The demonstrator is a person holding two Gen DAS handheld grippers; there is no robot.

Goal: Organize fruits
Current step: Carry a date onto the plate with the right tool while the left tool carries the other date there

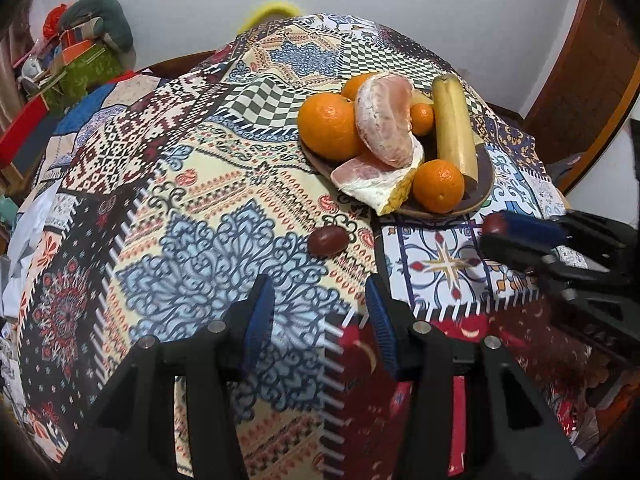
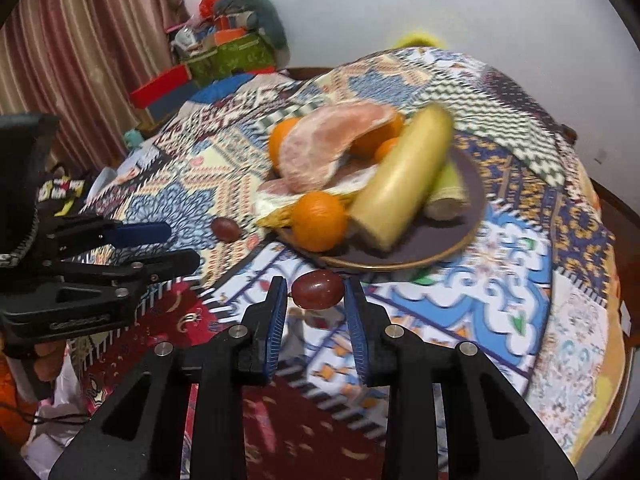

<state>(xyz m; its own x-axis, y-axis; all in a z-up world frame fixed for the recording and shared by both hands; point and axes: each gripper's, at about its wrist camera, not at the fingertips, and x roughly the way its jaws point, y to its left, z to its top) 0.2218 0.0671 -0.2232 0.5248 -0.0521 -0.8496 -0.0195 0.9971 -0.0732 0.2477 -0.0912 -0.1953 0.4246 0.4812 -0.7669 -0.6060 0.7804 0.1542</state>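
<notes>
A dark plate (image 1: 484, 176) (image 2: 448, 224) on the patterned tablecloth carries oranges (image 1: 330, 126), peeled pomelo pieces (image 1: 386, 120) and a banana (image 1: 454, 128). One red date (image 1: 328, 240) (image 2: 226, 229) lies on the cloth just left of the plate. My left gripper (image 1: 318, 292) (image 2: 182, 245) is open, pointing at that date from just short of it, with nothing between its fingers. My right gripper (image 2: 315, 286) (image 1: 498, 234) is shut on a second red date (image 2: 317, 289) (image 1: 493, 223), held just above the cloth at the plate's near rim.
Boxes and bundled cloth (image 1: 80, 60) (image 2: 224, 52) are piled beyond the table's far left edge, beside a striped curtain (image 2: 80, 40). Wooden furniture (image 1: 580, 80) stands at the right. The round table's edge drops off close below both grippers.
</notes>
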